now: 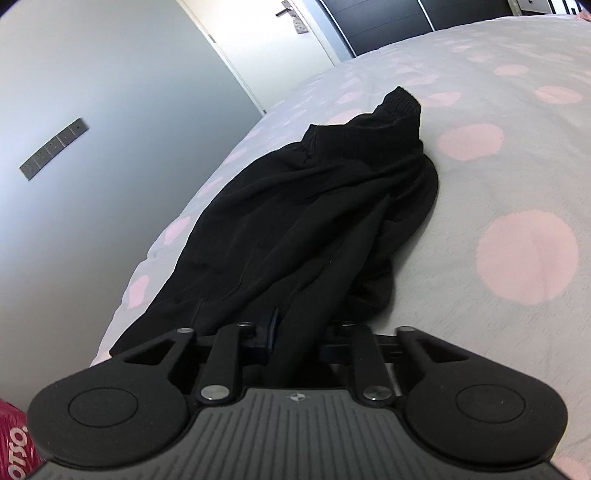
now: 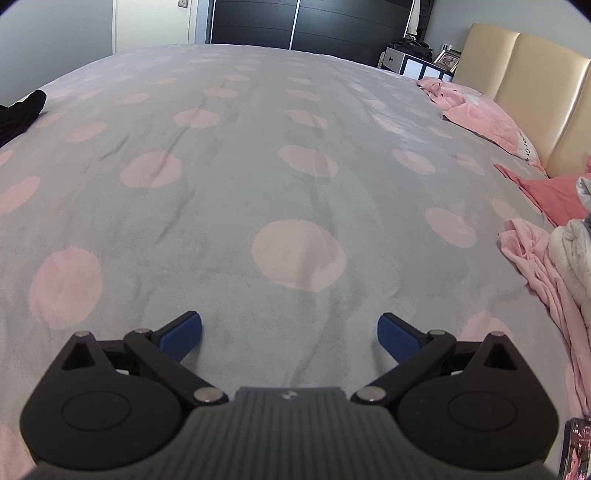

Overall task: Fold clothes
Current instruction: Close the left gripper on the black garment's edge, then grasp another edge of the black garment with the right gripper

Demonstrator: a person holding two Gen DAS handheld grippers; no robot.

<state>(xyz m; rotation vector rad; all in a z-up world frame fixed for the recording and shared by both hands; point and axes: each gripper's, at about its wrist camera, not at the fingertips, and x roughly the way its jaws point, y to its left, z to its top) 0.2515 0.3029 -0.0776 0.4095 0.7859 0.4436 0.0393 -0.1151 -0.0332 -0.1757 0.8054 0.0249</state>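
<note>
A black garment [image 1: 314, 206] with a ribbed cuff at its far end lies crumpled along the left side of the bed [image 1: 498, 184]. My left gripper [image 1: 295, 325] is shut on the garment's near end; the dark cloth runs between its fingers and hides most of the pads. In the right wrist view my right gripper [image 2: 290, 332] stands open over the bare spotted cover [image 2: 295, 184], its blue pads [image 2: 183, 334] wide apart and holding nothing. A corner of the black garment [image 2: 22, 110] shows at that view's left edge.
The bed's left edge [image 1: 155, 254] drops off beside a grey wall. Pink and white clothes [image 2: 546, 266] are heaped at the right, with pink pillows [image 2: 484, 118] and a beige headboard [image 2: 535, 92] behind. A dark wardrobe [image 2: 303, 22] stands beyond the bed.
</note>
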